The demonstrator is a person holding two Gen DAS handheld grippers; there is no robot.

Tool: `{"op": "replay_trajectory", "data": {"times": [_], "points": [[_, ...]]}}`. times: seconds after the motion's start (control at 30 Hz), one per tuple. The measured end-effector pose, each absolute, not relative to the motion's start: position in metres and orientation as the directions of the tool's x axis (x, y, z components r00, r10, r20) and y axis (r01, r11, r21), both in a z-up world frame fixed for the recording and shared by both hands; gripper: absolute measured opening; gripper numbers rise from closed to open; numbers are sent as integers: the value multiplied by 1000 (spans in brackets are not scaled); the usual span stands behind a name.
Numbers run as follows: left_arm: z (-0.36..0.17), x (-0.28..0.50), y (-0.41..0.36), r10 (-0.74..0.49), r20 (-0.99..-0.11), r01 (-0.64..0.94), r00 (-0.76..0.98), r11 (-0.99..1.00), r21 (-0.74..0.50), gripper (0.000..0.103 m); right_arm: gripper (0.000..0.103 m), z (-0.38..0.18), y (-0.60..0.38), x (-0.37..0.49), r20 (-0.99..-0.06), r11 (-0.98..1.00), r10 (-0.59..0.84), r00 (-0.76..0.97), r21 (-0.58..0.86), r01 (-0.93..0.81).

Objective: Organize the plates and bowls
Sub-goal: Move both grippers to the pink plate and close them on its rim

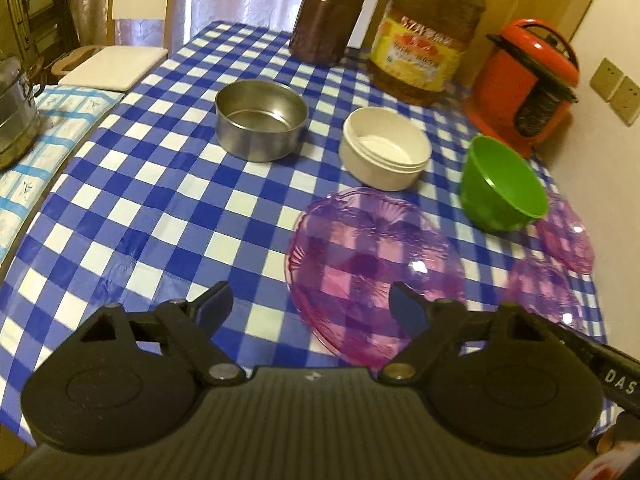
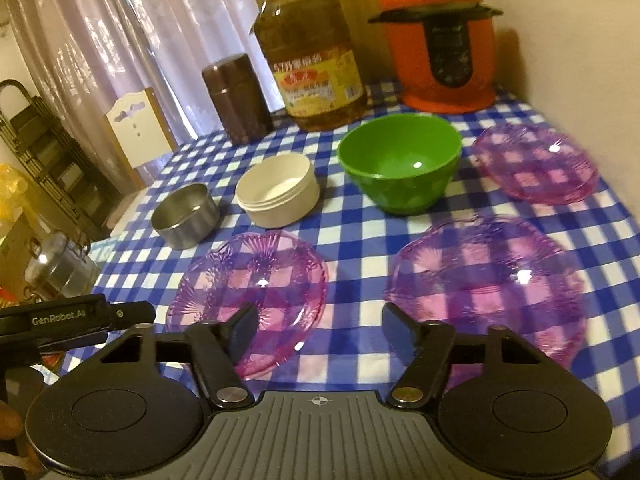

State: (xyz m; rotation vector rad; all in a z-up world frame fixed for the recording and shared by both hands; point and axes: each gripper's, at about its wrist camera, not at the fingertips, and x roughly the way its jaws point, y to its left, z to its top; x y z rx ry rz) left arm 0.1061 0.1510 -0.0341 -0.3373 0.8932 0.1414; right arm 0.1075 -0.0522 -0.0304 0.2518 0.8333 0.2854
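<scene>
Both of my grippers hover with jaws spread and empty over the checked table, dishes unsorted.

My left gripper (image 1: 310, 300) hangs above the near-left pink plate (image 1: 372, 268); my right gripper (image 2: 318, 322) sits between that plate (image 2: 248, 292) and a second pink plate (image 2: 492, 280) toward the near right edge. A third pink plate (image 2: 536, 168) lies by the right edge. The green bowl (image 2: 400, 160), white bowl (image 2: 278, 190) and steel bowl (image 2: 186, 216) form a row mid-table (image 2: 352, 236), apart from one another.
</scene>
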Motion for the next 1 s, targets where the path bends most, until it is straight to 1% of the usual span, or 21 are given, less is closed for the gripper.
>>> {"op": "replay_trajectory", "data": {"times": [0.1,0.13,0.2,0.33,0.4,0.47,0.53,0.57,0.67,0.73,0.8,0.9,1.0], "points": [[-45,118,156,-24,-791,-261,612,938,-230,74,56,-46,-44,121,-710,931,348,612,338,-138],[-49,121,158,-27,-793,-259,609,938,-232,72,56,-51,-43,125,-716,931,349,605,339,-135],[-56,127,159,-35,-799,-259,600,937,-236,63,51,-60,-39,133,-730,934,343,591,335,-129],[-69,138,162,-45,-808,-256,588,937,-239,55,47,-71,-33,145,-744,934,344,572,332,-130],[-75,144,164,-54,-816,-257,576,935,-243,45,45,-76,-31,149,-750,935,344,565,328,-133],[-81,147,164,-57,-822,-254,566,937,-240,39,43,-80,-30,153,-759,939,335,559,319,-129],[-85,150,165,-59,-826,-260,561,934,-243,37,40,-86,-29,157,-765,939,335,550,321,-125],[-86,151,166,-61,-827,-262,559,933,-246,33,37,-88,-29,158,-766,938,336,547,322,-125],[-88,154,165,-54,-826,-264,562,934,-240,28,33,-93,-27,161,-773,939,337,538,321,-127],[-90,155,165,-54,-830,-264,555,935,-237,24,30,-96,-27,162,-776,938,339,532,325,-123],[-91,157,164,-46,-831,-268,554,936,-230,18,23,-98,-27,163,-776,935,345,528,332,-123],[-92,157,163,-46,-829,-264,558,937,-229,12,18,-100,-26,163,-777,935,346,526,334,-122],[-91,156,162,-41,-828,-267,560,937,-227,12,13,-99,-25,163,-776,934,349,525,333,-129]]}}
